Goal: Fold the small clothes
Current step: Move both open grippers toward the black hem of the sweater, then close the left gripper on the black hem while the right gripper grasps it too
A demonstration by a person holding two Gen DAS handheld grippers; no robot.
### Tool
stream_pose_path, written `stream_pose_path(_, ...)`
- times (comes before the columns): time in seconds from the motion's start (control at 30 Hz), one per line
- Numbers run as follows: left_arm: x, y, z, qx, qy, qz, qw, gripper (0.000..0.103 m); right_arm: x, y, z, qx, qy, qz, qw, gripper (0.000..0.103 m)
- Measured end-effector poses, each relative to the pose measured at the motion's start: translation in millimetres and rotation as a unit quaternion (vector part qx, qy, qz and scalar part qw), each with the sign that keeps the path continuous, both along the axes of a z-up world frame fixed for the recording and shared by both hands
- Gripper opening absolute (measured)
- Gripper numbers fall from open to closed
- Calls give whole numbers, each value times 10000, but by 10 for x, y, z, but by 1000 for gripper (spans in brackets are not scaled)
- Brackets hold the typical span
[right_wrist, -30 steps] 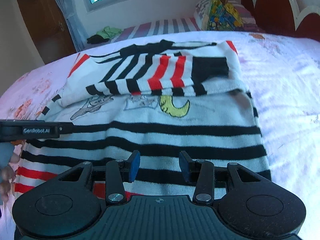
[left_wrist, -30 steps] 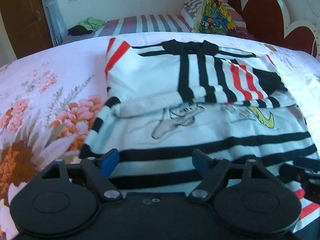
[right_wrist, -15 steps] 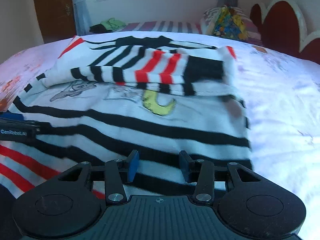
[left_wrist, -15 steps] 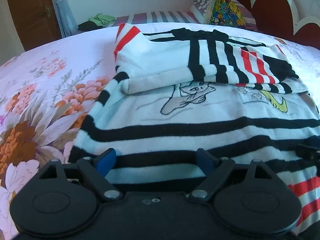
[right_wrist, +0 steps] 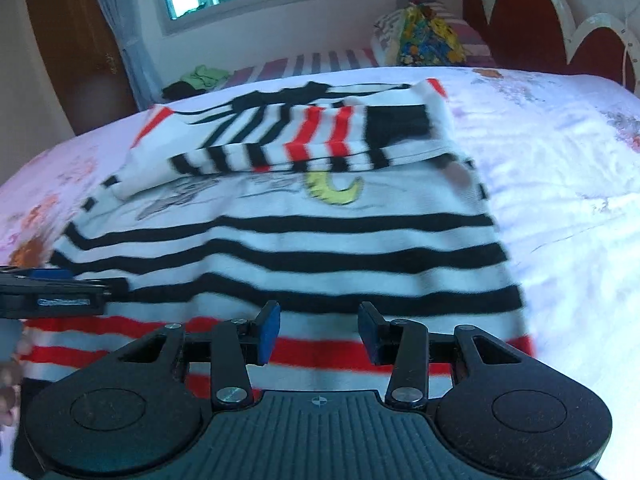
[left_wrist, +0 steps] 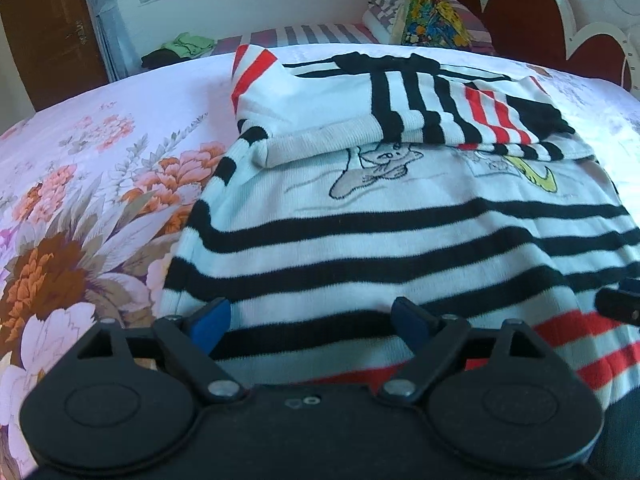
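Observation:
A small white sweater (left_wrist: 400,236) with black and red stripes and cartoon drawings lies flat on the bed, its sleeves folded across the chest. It also shows in the right wrist view (right_wrist: 304,240). My left gripper (left_wrist: 312,320) is open, over the sweater's lower left hem. My right gripper (right_wrist: 318,328) is open, over the red-striped hem at the lower right. Neither holds cloth. The right gripper's tip shows at the left view's right edge (left_wrist: 620,304); the left gripper shows in the right view (right_wrist: 52,292).
The sweater lies on a floral bedsheet (left_wrist: 80,208). A second bed with striped cover (left_wrist: 320,32), a colourful pillow (left_wrist: 432,20), green clothes (left_wrist: 188,44) and a red headboard (left_wrist: 532,20) stand behind. A wooden door (left_wrist: 44,28) is at left.
Both grippers have drawn back toward the near hem, so more of the red-striped bottom edge shows. Both stay open. The sweater has not moved.

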State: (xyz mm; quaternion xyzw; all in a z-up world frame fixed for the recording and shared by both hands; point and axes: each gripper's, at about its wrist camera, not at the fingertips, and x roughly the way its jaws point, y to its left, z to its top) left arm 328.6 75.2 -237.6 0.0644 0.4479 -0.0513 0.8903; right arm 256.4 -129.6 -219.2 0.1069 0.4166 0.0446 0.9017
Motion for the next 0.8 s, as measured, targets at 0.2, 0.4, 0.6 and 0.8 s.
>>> stream_pose_path(0.2, -182, 74, 10, -19, 1, -48, 10000, 87, -114, 277, -37, 31, 0, 150, 9999, 43)
stream_pose_path(0.4, -456, 227, -19, -14, -34, -126, 9999, 89, -275, 321, -119, -612, 99, 124, 9980, 43)
stream_pose_path(0.6, -780, 388, 57, 57, 6, -79, 10000, 89, -604, 96, 6, -568, 164, -136, 9982, 44)
stream_pose_path(0.8, -1093, 740, 140, -397, 300, 388, 9980, 88, -1017, -64, 155, -1099, -62, -368, 9932, 100)
